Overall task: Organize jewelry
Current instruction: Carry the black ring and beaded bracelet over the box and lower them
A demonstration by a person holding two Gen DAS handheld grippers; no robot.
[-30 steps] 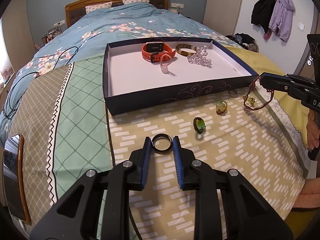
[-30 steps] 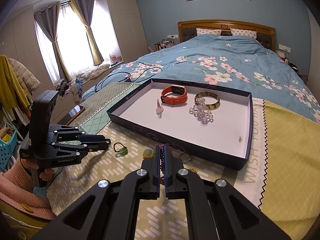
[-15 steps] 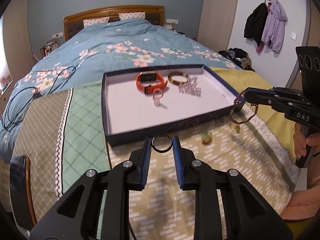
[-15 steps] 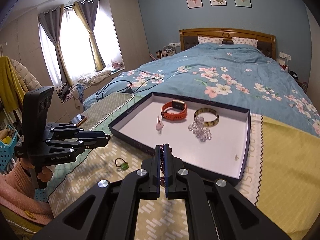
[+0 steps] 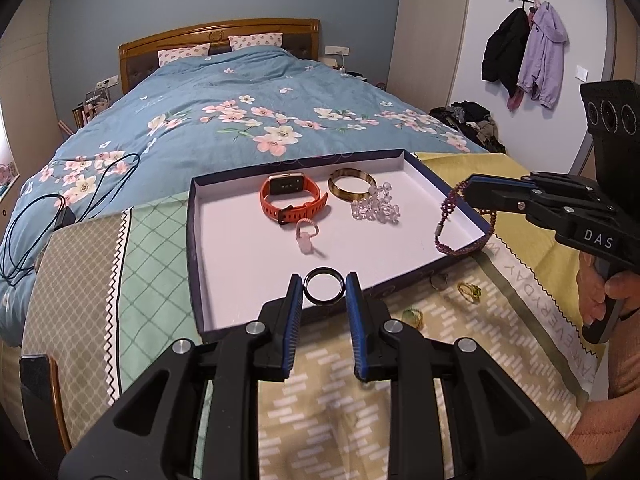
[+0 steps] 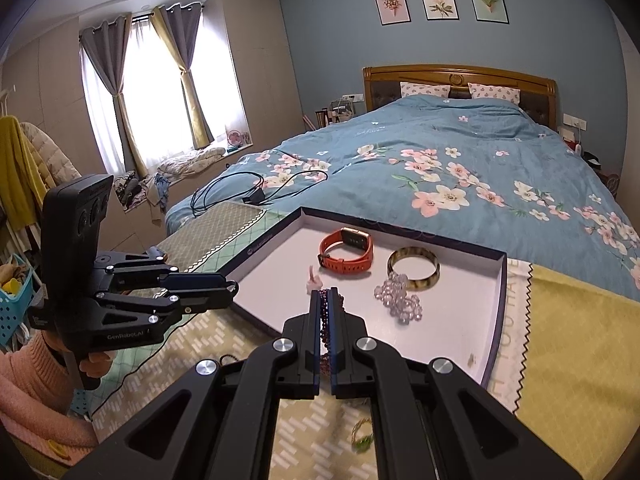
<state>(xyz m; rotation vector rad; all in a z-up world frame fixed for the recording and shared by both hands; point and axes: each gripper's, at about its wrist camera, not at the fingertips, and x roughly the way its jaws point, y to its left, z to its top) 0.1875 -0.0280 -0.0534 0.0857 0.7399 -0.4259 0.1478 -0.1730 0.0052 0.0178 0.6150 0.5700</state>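
Black ring point(image 5: 323, 291) upright, hole facing camera, pinched in left gripper point(image 5: 323, 294) over tray point(image 5: 194, 240) edge. Purple bracelet point(image 5: 448, 220) dangling lengthwise from closed right gripper point(image 6: 328, 304), partly hidden.

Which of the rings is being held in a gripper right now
The plain black ring, pinched between the blue pads of the left gripper. The green-stone rings lie loose on the bedspread, in front of the tray.
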